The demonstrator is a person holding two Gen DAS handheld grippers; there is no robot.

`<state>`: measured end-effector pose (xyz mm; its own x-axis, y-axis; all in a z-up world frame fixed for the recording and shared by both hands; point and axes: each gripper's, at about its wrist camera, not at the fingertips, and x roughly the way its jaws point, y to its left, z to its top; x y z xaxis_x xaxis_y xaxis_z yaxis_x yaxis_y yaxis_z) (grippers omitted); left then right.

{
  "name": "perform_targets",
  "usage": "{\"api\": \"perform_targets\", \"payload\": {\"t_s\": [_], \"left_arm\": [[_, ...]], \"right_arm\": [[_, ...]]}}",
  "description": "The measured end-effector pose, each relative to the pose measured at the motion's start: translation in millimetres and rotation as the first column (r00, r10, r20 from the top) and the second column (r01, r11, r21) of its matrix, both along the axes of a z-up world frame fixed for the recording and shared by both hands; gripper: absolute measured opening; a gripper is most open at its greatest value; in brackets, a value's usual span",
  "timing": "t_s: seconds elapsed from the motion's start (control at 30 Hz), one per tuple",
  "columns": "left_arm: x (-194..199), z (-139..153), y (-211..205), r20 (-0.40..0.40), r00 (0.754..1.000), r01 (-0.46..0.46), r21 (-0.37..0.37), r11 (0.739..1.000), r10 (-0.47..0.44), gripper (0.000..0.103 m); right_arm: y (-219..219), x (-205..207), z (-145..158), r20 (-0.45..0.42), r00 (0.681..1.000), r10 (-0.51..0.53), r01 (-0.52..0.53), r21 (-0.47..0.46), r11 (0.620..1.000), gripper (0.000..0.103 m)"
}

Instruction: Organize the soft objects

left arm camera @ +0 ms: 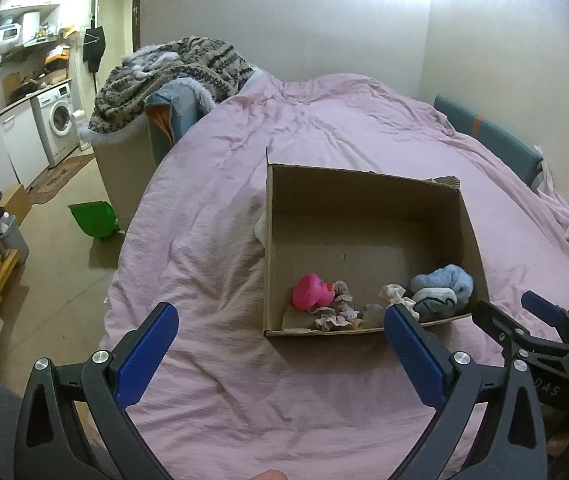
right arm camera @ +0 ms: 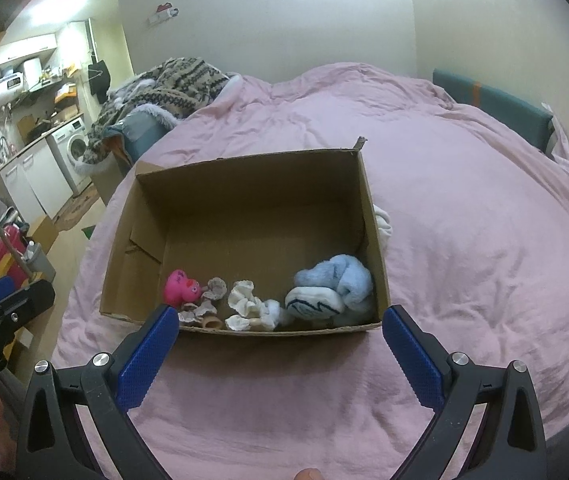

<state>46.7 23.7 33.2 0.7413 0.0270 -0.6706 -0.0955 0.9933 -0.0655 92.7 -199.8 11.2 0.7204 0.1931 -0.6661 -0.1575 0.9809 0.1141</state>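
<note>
Cardboard box (right arm camera: pixel 376 240) on pink bed (right arm camera: pixel 484 240), open top. Inside, along near wall: pink toy (right arm camera: pixel 180 286), frilly scrunchies (right arm camera: pixel 244 304), rolled white sock (right arm camera: pixel 314 304), fluffy blue sock (right arm camera: pixel 344 280). One white soft item (right arm camera: pixel 384 224) on bed, touching box's outer side wall, not yet boxed. Left gripper (left arm camera: pixel 280 344) and right gripper (right arm camera: pixel 280 344) both spread wide, empty, hovering near box. Task looks nearly done; that white piece left.
</note>
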Motion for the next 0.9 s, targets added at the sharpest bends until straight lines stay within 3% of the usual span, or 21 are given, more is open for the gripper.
{"api": "perform_targets", "payload": {"t_s": [0.9], "left_arm": [[0.5,-1.0,1.1,-0.002,1.0,-0.006,-0.013,1.0,0.006,0.103]], "right_arm": [[-0.5,1.4,-0.6,-0.003,1.0,-0.003,0.003,0.002,1.0,0.103]]}}
